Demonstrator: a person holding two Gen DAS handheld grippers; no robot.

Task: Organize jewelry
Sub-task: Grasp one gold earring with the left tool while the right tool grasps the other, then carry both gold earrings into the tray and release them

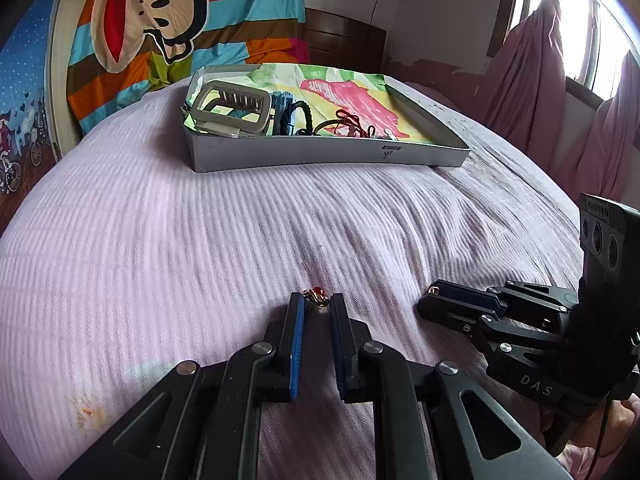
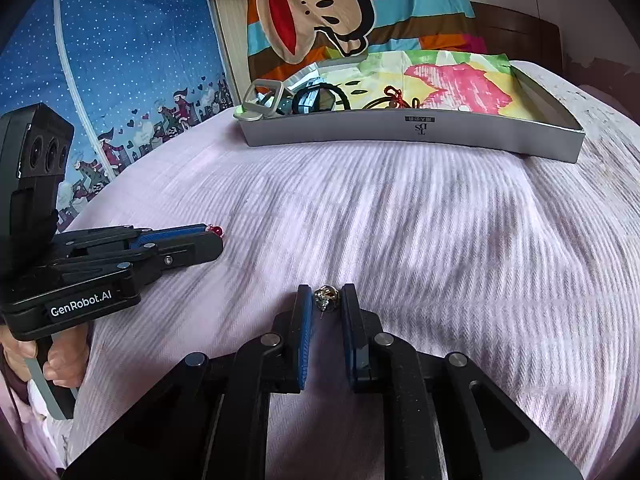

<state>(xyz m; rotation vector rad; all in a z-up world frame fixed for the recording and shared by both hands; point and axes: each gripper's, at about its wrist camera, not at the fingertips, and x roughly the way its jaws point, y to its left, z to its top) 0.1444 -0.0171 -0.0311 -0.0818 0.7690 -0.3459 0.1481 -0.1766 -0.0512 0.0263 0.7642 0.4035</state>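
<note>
Left tool pinches a red-stoned earring; right tool pinches a silver earring, both low over the bed. Lift straight, grip firm, before carrying toward the tray.

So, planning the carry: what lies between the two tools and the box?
Only bare pink bedspread lies between the left tool, the right tool and the box; both wrist views show it.
</note>
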